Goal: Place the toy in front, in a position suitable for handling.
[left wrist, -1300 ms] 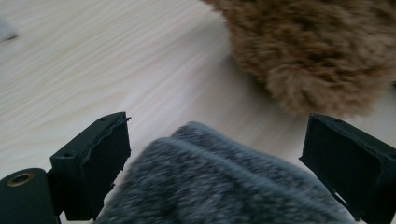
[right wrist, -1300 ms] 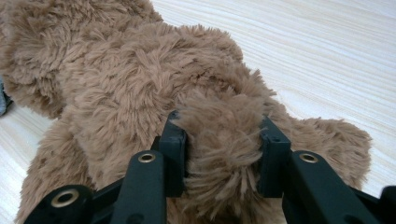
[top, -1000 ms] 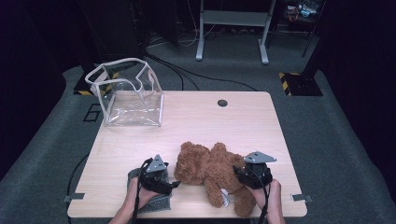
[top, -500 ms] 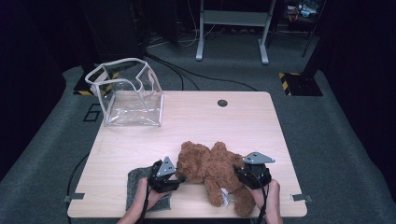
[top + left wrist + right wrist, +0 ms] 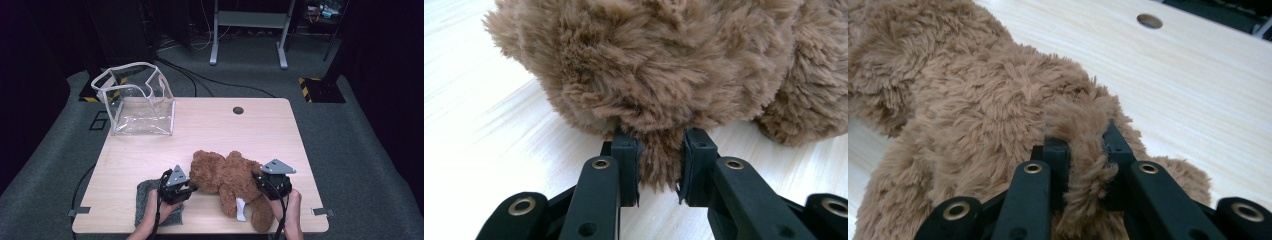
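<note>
A brown teddy bear (image 5: 231,184) is seen lying on the near part of a light wooden table (image 5: 260,130), between the two hand-held grippers. At its left end, the left gripper (image 5: 192,187) is held against the plush; in the left gripper view a tuft of the bear's fur (image 5: 660,155) is pinched between the two black jaws, which have just been closing on it. At the bear's right side, the right gripper (image 5: 256,176) is pressed into the fur, and in the right gripper view a fold of plush (image 5: 1087,165) is clamped between its jaws, which have also just been closing. A white tag (image 5: 241,209) is visible on the bear near the near edge. A dark grey cloth (image 5: 145,200) lies under the left hand at the near left corner. A clear plastic bag (image 5: 137,102) with a white rim stands open at the far left corner, well apart from the bear. A round hole (image 5: 238,110) is set in the table's far side.
</note>
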{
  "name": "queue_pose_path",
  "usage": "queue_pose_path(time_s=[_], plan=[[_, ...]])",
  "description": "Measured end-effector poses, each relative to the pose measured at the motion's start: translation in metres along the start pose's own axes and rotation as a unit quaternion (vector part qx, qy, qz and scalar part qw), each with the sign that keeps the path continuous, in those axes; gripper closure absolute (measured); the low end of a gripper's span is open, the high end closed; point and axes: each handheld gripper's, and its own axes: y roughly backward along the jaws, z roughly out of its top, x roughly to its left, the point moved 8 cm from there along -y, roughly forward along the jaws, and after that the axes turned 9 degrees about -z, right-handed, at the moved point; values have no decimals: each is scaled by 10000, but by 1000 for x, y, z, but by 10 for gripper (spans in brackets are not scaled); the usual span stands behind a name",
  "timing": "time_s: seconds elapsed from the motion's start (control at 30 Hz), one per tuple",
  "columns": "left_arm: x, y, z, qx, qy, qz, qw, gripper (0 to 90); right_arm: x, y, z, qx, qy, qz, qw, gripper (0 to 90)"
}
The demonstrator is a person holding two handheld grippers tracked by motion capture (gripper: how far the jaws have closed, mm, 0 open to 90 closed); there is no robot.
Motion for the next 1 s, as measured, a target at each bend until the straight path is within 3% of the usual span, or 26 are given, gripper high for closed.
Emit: queue_pose_path(time_s=[0.23, 0.57, 0.8, 1.0], plan=[[-1, 3, 16, -202, 20, 3, 9998, 735, -10, 9, 19, -178, 52, -53, 9998, 784], [9, 8, 39, -382, 57, 179, 9991, 735, -20, 11, 51, -373, 173, -148, 9990, 788], [26, 10, 54, -549, 112, 426, 9975, 734, -26, 1, 80, -508, 269, -176, 9982, 792], [42, 9, 59, -569, 188, 594, 9964, 734, -28, -15, 93, -533, 359, -143, 9978, 793]])
